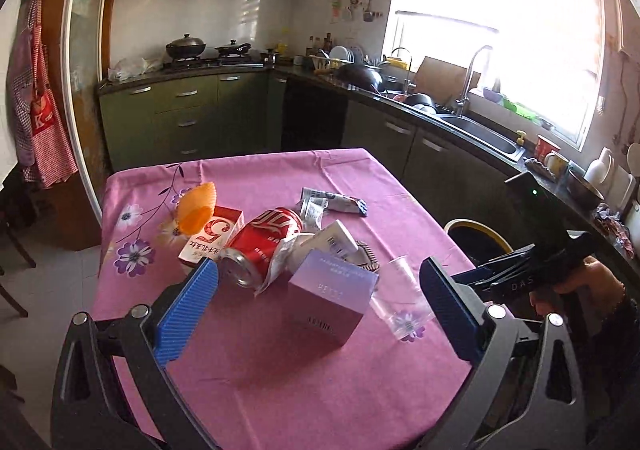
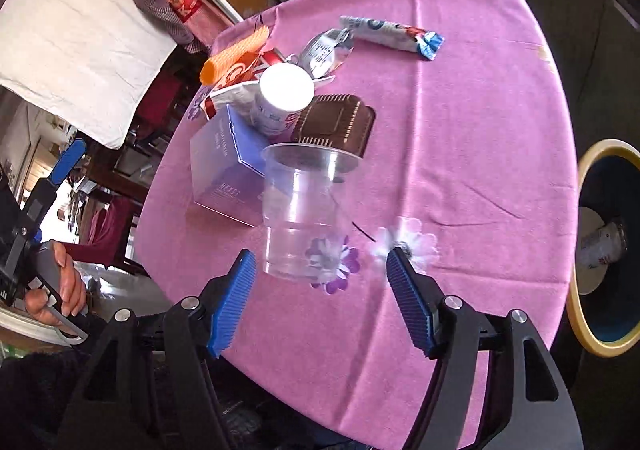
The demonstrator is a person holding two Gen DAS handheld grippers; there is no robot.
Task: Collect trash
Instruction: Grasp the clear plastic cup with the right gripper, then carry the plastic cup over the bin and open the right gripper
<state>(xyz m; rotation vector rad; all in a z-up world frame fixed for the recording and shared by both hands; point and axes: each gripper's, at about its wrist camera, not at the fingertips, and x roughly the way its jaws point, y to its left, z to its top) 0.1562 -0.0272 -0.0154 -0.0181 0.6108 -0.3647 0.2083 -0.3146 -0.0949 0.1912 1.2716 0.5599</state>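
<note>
Trash lies piled on the pink tablecloth (image 1: 280,370): a red cola can (image 1: 260,246) on its side, a lilac box (image 1: 330,300), a clear plastic cup (image 1: 398,292), a red-and-white carton (image 1: 212,234), an orange paper cup liner (image 1: 196,205) and a snack wrapper (image 1: 336,203). My left gripper (image 1: 316,310) is open, just short of the lilac box. My right gripper (image 2: 320,298) is open, just short of the clear cup (image 2: 300,209). The right wrist view also shows the lilac box (image 2: 224,173), a white pot (image 2: 280,97), a brown tray (image 2: 336,125) and the wrapper (image 2: 396,33).
A bin with a yellow rim (image 2: 576,290) stands beside the table's right edge, with a can inside (image 2: 600,246); it also shows in the left wrist view (image 1: 476,228). Kitchen counters, a sink (image 1: 480,129) and a stove line the walls. Chairs (image 2: 108,226) stand left of the table.
</note>
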